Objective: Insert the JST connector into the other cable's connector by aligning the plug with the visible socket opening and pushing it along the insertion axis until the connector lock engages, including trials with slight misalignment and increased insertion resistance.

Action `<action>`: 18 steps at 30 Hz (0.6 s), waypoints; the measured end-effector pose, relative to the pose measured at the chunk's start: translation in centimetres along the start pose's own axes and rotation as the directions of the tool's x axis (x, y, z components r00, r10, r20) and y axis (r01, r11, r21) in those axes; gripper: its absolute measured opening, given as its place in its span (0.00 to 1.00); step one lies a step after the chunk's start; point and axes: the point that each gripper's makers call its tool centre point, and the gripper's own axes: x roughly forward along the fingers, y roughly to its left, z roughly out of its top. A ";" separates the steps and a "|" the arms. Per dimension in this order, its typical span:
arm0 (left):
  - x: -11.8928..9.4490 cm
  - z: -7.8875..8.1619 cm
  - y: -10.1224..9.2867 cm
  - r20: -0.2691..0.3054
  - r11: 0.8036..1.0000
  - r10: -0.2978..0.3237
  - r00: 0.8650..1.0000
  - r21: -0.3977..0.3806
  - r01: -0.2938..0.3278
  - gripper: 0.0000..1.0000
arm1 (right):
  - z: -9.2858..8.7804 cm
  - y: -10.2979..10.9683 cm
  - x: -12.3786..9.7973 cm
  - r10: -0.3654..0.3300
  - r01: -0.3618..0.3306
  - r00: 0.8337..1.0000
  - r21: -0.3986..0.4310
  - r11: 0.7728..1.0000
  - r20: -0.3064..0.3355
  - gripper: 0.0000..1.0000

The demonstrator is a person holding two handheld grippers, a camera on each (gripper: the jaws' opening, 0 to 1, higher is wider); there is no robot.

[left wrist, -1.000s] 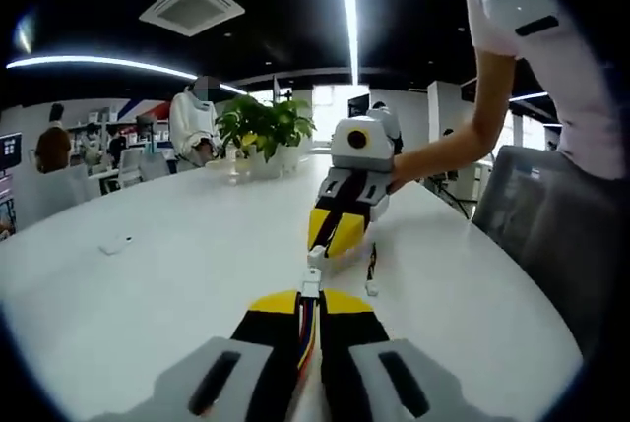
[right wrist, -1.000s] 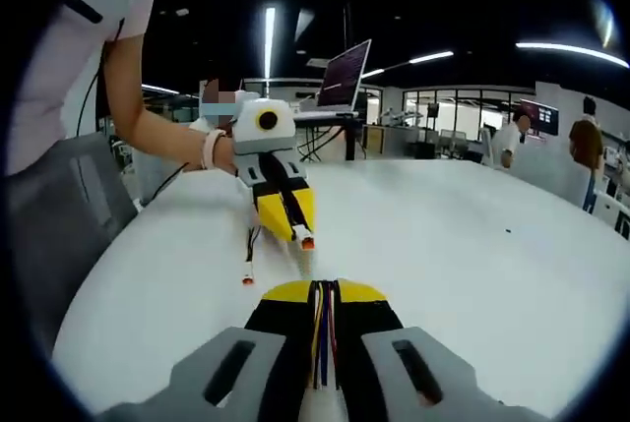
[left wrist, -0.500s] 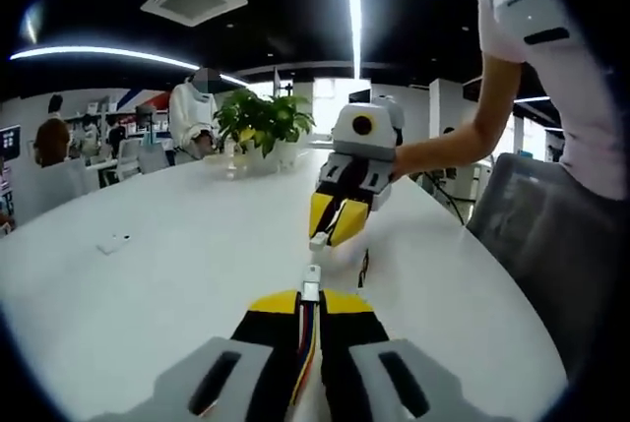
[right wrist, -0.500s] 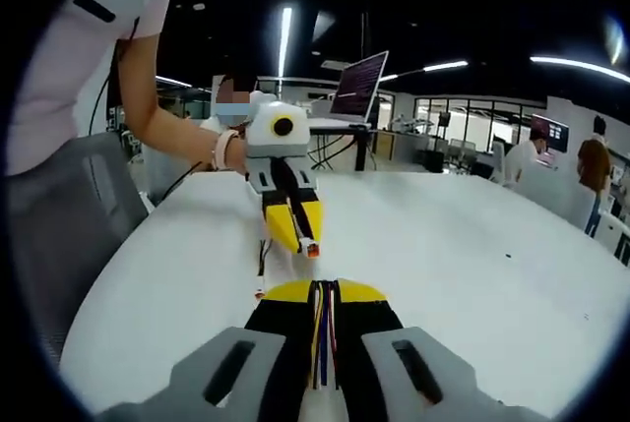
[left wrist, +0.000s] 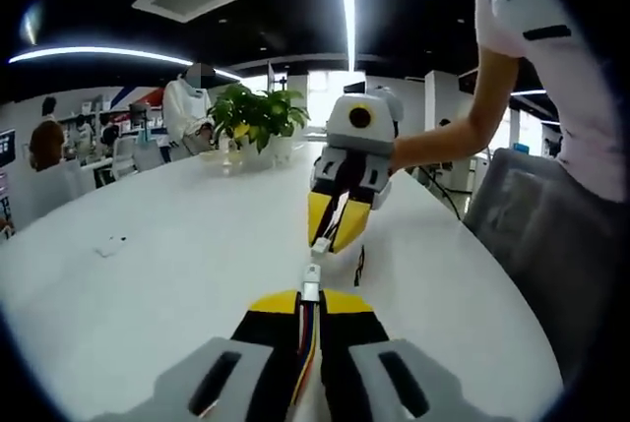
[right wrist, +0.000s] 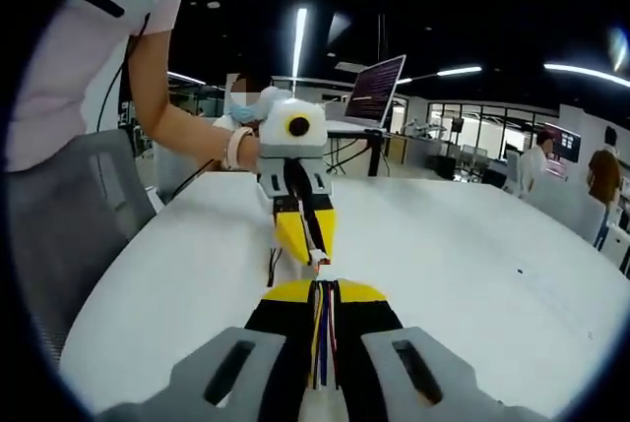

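In the left gripper view, the left gripper (left wrist: 309, 312) has its yellow-and-black fingers (left wrist: 268, 316) clamped on a multicoloured cable (left wrist: 306, 338), and the white connector (left wrist: 311, 281) of this cable sticks out just past the fingertips. The right gripper (left wrist: 332, 235) faces it above the white worktop (left wrist: 167, 265); its fingers are clamped on the other connector (left wrist: 321, 244).

Compared with half a second ago, the two connectors are closer: the other connector now hangs just above the white connector, nearly touching it, and a small gap can be seen between them.

In the right gripper view, the right gripper (right wrist: 323, 306) holds its own wires (right wrist: 322, 338), and the left gripper (right wrist: 307, 242) has come nearer, its tip just beyond the right gripper's fingertips. The plant (left wrist: 258, 122) stands far behind the connectors.
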 end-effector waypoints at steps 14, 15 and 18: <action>0.6 -0.8 -0.8 -0.052 1.000 -0.027 0.998 0.012 0.027 0.01 | -1.2 0.2 0.6 0.029 -0.029 0.999 0.008 1.000 -0.014 0.03; 0.6 -0.8 -0.7 -0.059 1.000 -0.023 0.998 0.018 0.024 0.01 | -1.3 0.2 0.6 0.031 -0.031 0.999 0.004 1.000 -0.017 0.03; 0.6 -0.8 -0.6 -0.064 0.999 -0.016 0.998 0.037 0.018 0.01 | -1.4 0.3 0.6 0.035 -0.035 0.999 0.007 0.999 -0.023 0.03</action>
